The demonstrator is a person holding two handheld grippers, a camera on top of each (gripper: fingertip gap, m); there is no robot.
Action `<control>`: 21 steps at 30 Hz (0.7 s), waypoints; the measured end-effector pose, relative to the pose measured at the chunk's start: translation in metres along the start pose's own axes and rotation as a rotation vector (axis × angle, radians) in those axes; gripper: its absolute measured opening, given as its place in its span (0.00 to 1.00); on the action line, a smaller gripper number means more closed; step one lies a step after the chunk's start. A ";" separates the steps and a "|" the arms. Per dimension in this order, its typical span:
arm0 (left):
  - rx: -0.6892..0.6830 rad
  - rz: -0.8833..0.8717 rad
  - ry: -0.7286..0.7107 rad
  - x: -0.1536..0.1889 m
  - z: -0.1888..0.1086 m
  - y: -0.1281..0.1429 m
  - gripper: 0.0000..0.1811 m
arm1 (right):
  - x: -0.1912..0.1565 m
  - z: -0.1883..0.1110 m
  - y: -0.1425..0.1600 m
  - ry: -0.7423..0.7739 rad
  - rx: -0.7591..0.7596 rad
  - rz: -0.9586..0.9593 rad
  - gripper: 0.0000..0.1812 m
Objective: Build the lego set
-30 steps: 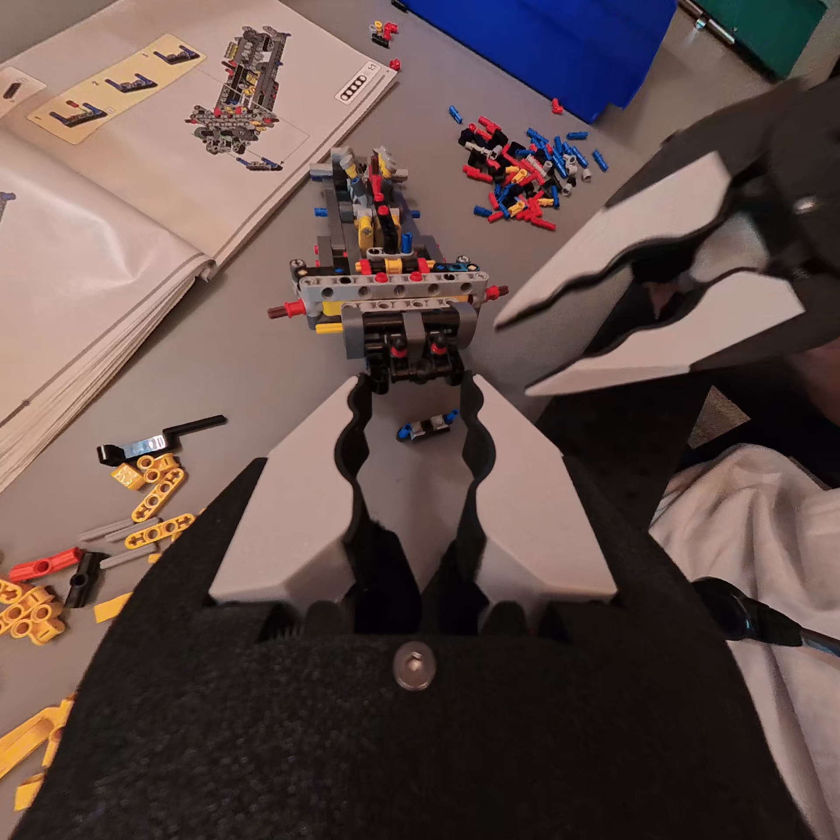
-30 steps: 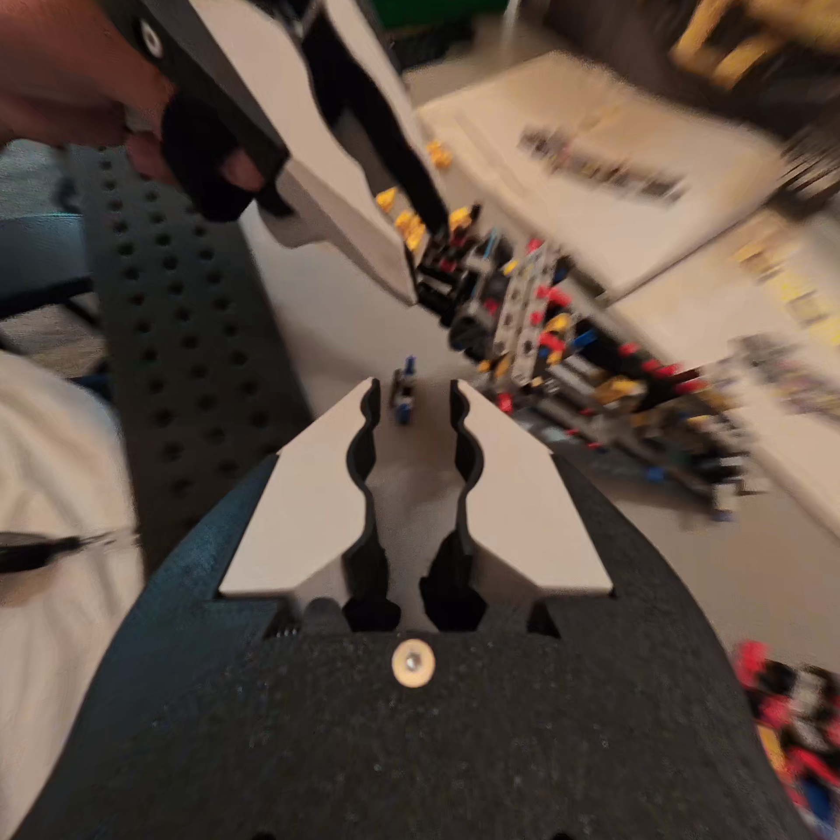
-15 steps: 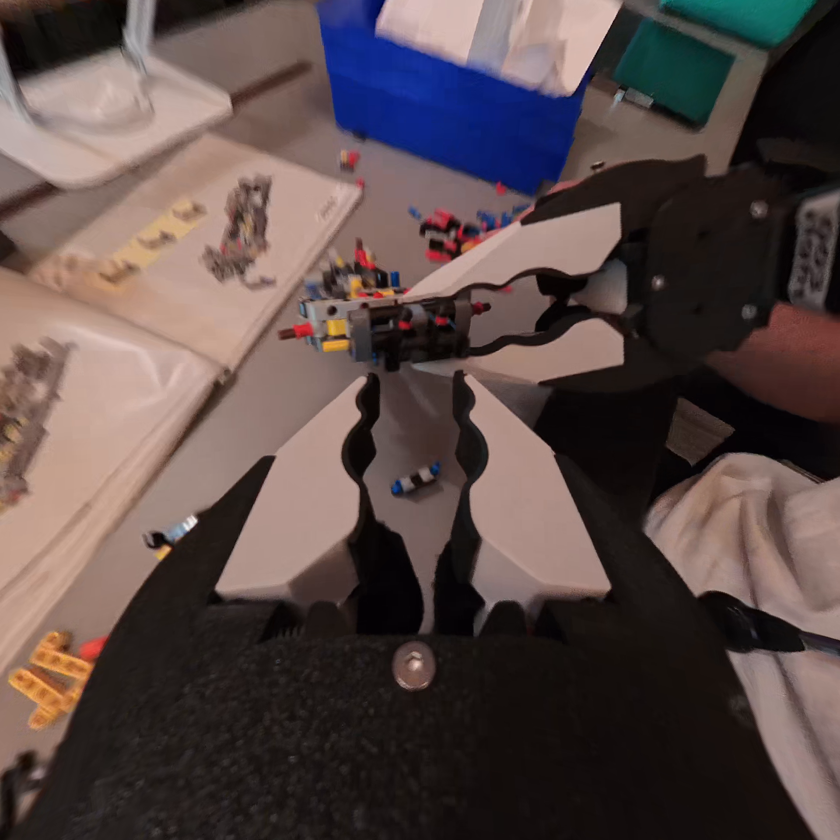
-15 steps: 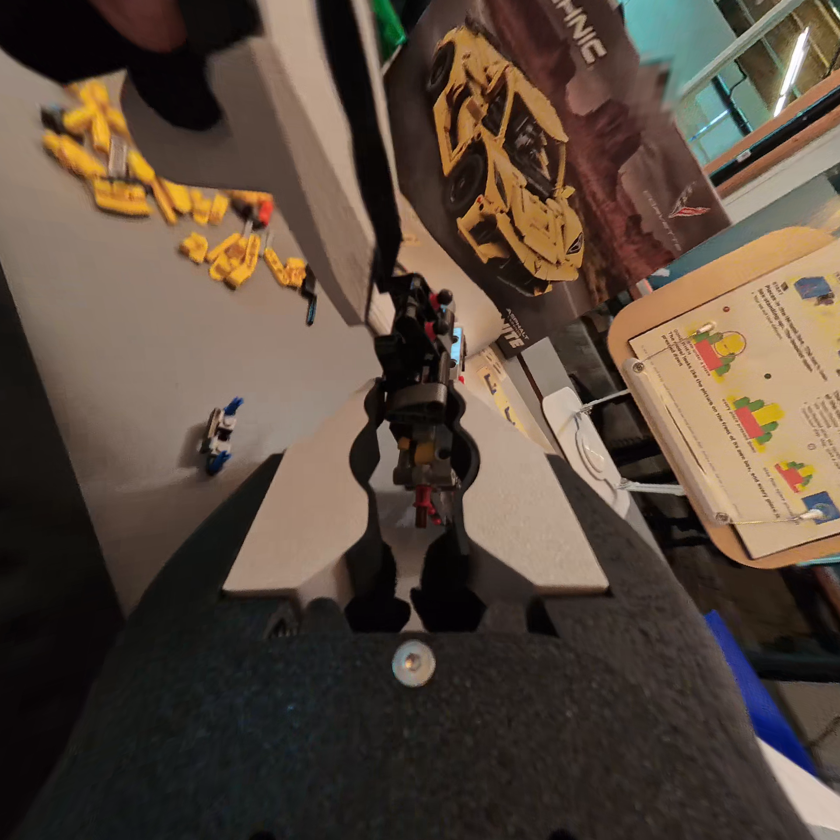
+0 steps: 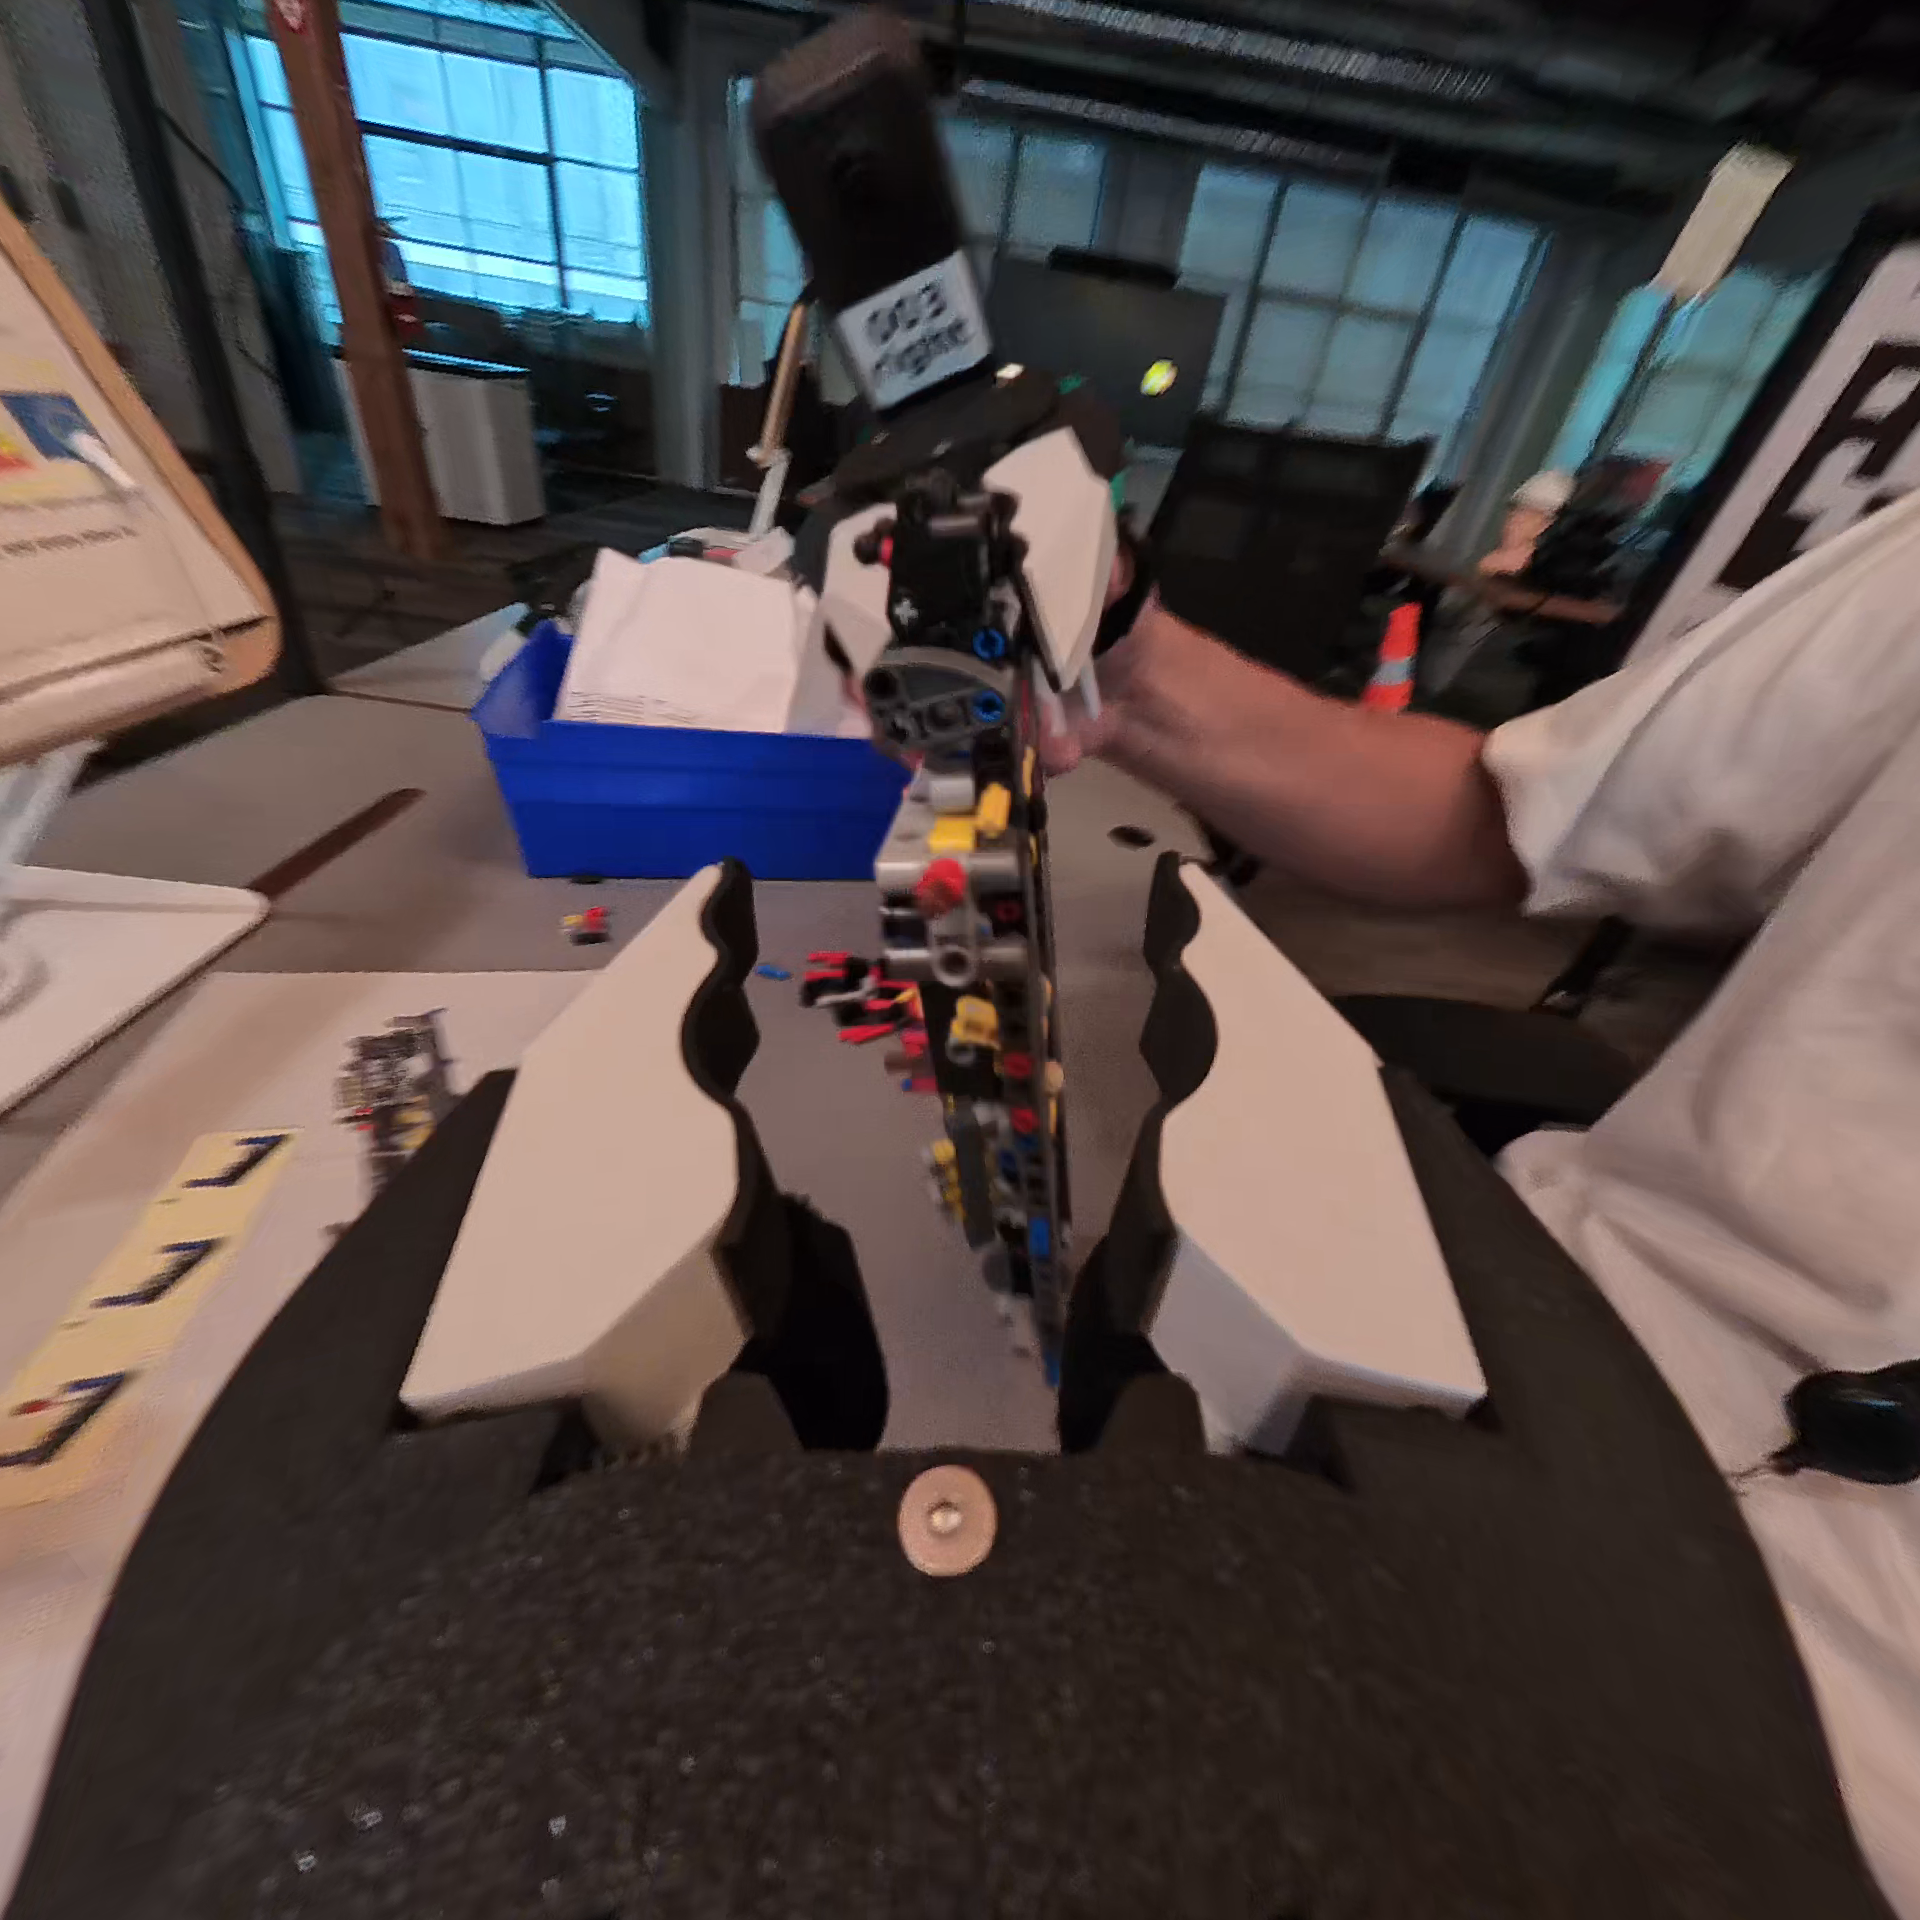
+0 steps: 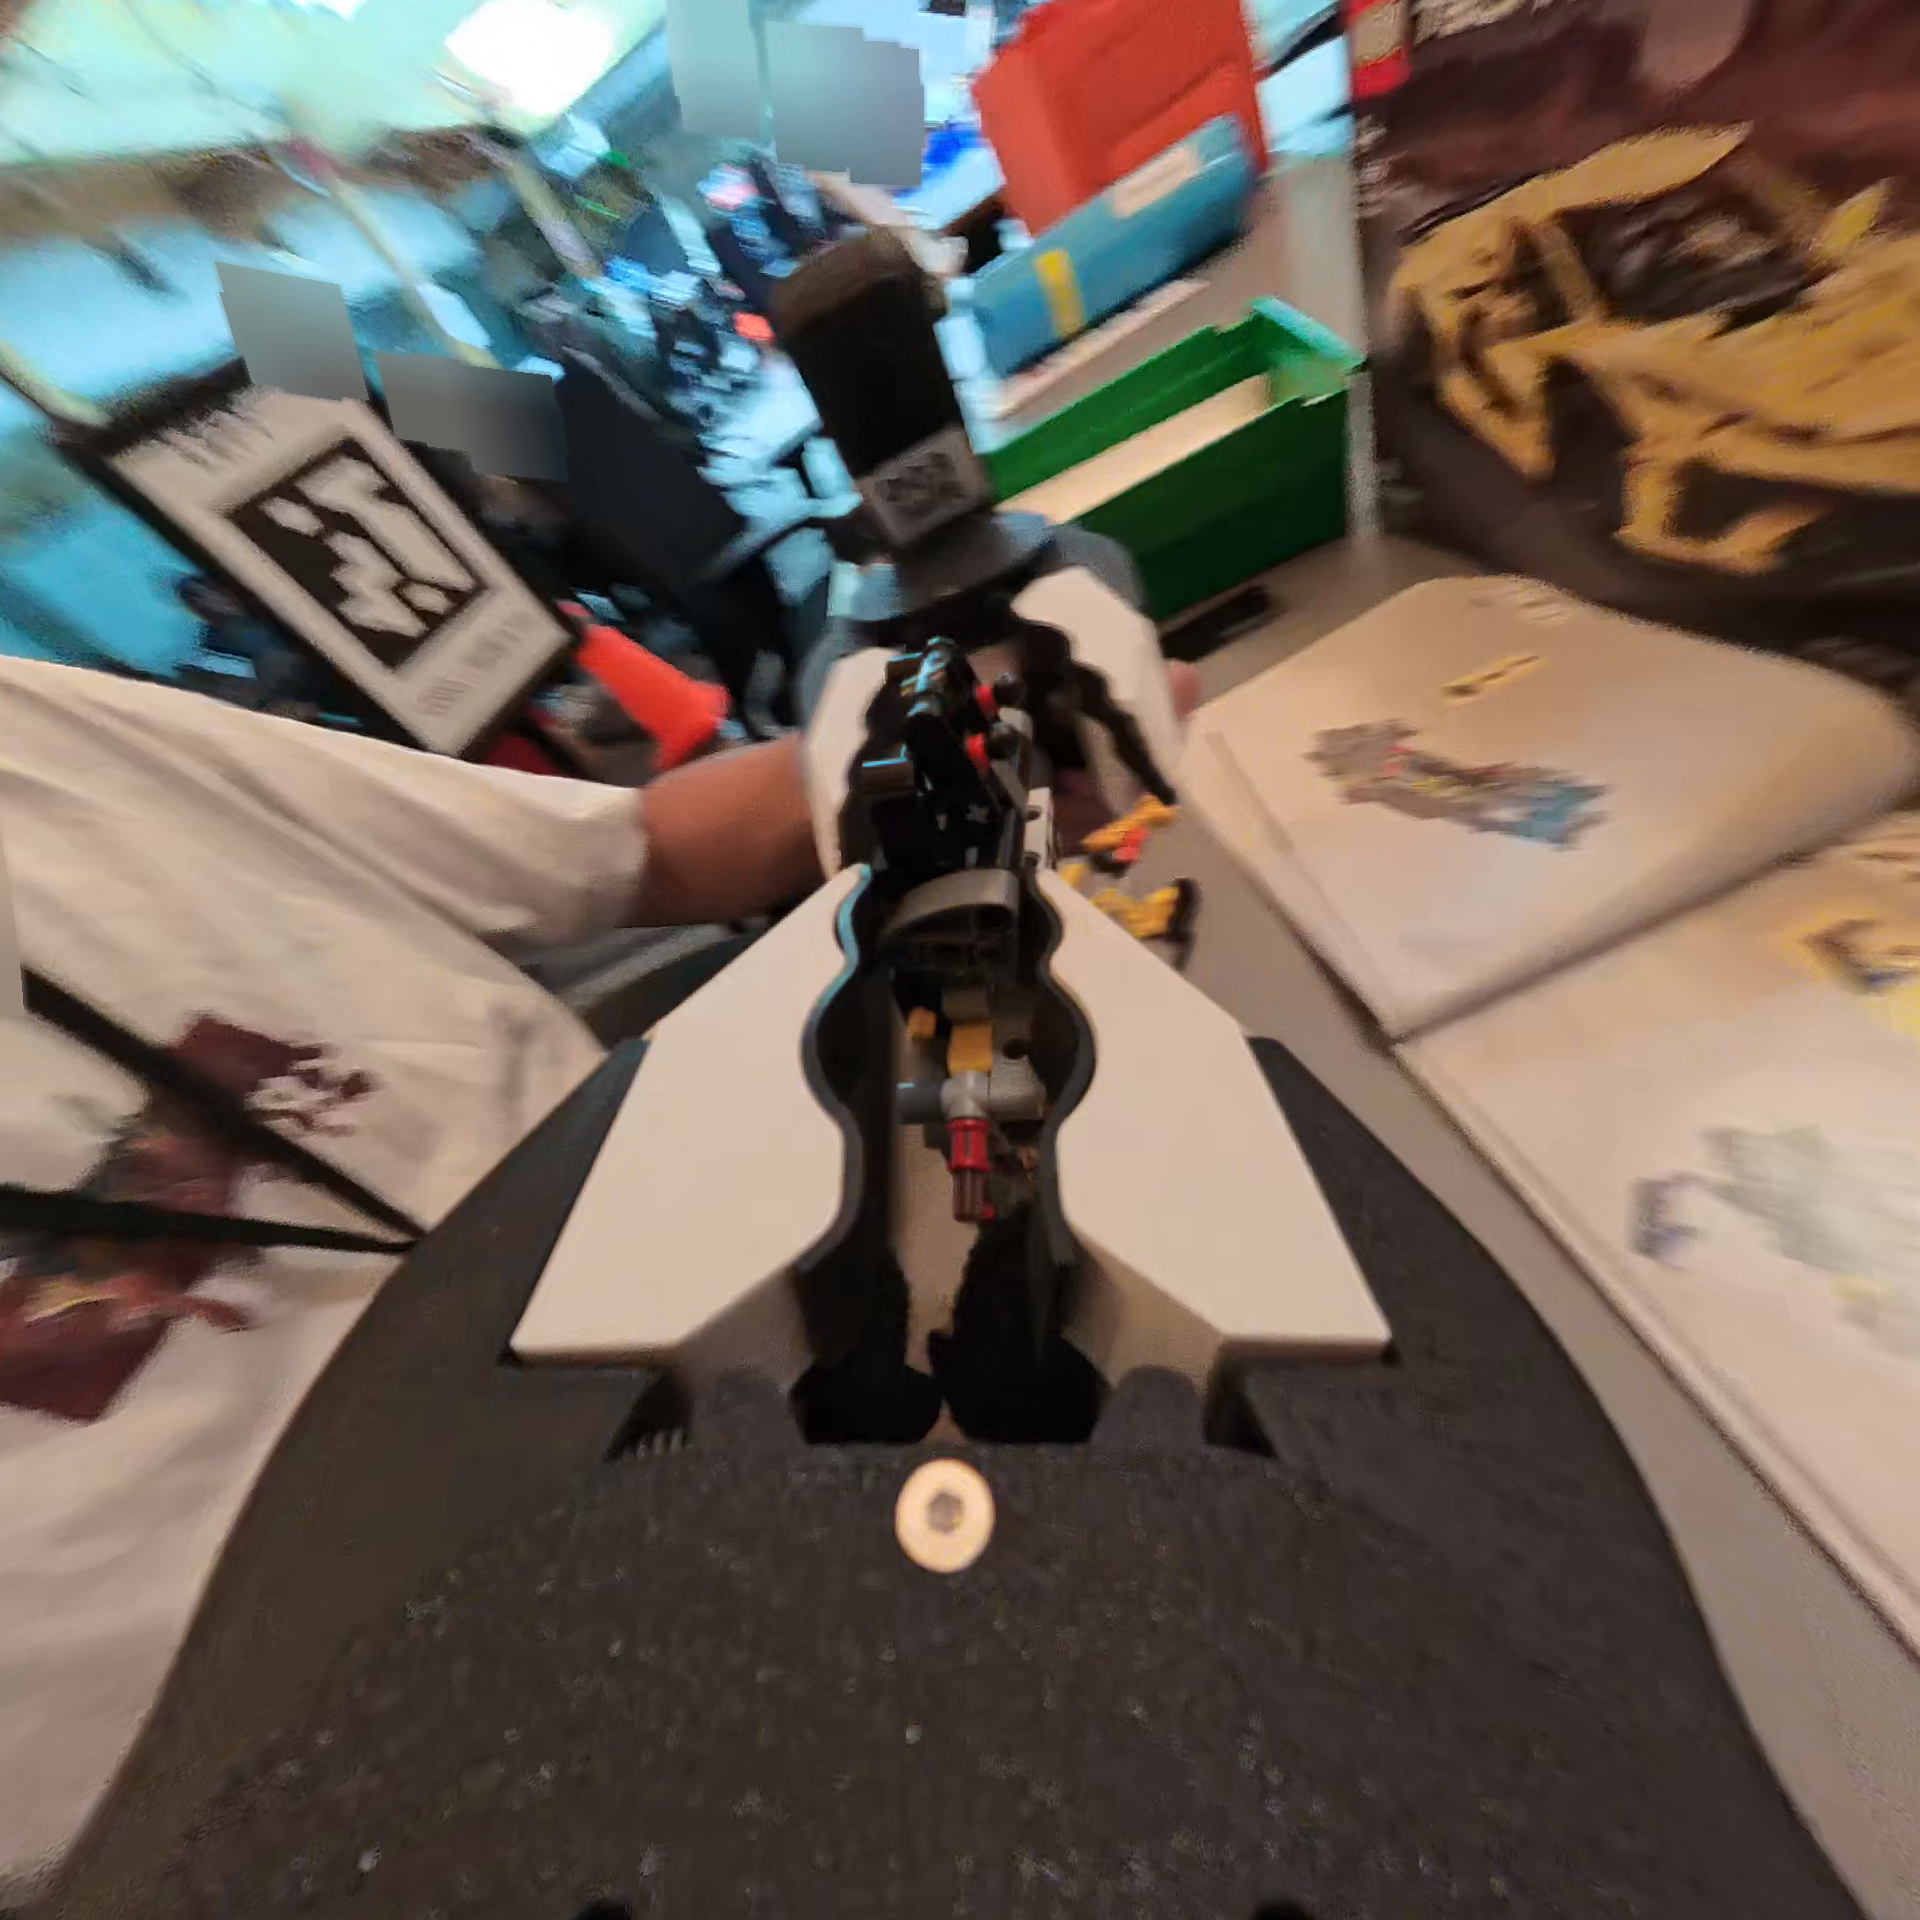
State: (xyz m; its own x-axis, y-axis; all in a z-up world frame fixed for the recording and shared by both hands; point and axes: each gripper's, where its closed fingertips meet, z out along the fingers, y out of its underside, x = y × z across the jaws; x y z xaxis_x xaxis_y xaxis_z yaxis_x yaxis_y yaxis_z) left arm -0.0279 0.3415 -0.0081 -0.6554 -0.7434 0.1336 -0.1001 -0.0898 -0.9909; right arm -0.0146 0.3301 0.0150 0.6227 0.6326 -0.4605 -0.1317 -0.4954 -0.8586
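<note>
Left of the left gripper (image 5: 940, 883), an open white instruction booklet (image 5: 187, 1122) lies on the grey table (image 5: 260, 758), and ahead of the left finger a blue plastic bin (image 5: 675, 800) stuffed with white paper sits on that table. A scatter of small red and black loose pins (image 5: 852, 987) lies just beyond the fingertips. The left gripper's jaws stand wide apart and grasp nothing; between them, closer to the right finger, runs the long multicoloured lego chassis assembly (image 5: 987, 1039), raised off the table and stood on edge. Whether it touches that right finger is unclear through the blur.

At the far end of the assembly the right gripper (image 6: 945, 904) has its white fingers clamped on the model's black and grey end block, as the right wrist view confirms. To the right of it are a forearm and a white shirt sleeve (image 5: 1714, 748).

This looks like the step of turning the half-built model to inspect or reposition it. The next move probably calls for the left jaws to close squarely on the free end, gently enough not to pop any beams loose.
</note>
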 end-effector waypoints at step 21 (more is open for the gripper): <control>0.126 -0.284 0.009 -0.028 -0.005 0.016 0.12 | 0.045 0.004 -0.010 0.051 0.153 -0.040 0.22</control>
State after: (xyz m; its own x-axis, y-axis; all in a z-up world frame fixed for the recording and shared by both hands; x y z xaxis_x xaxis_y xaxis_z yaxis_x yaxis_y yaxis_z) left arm -0.0152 0.3641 -0.0275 -0.6214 -0.6705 0.4053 -0.1872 -0.3752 -0.9078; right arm 0.0118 0.3657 0.0016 0.6676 0.6172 -0.4164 -0.2192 -0.3717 -0.9021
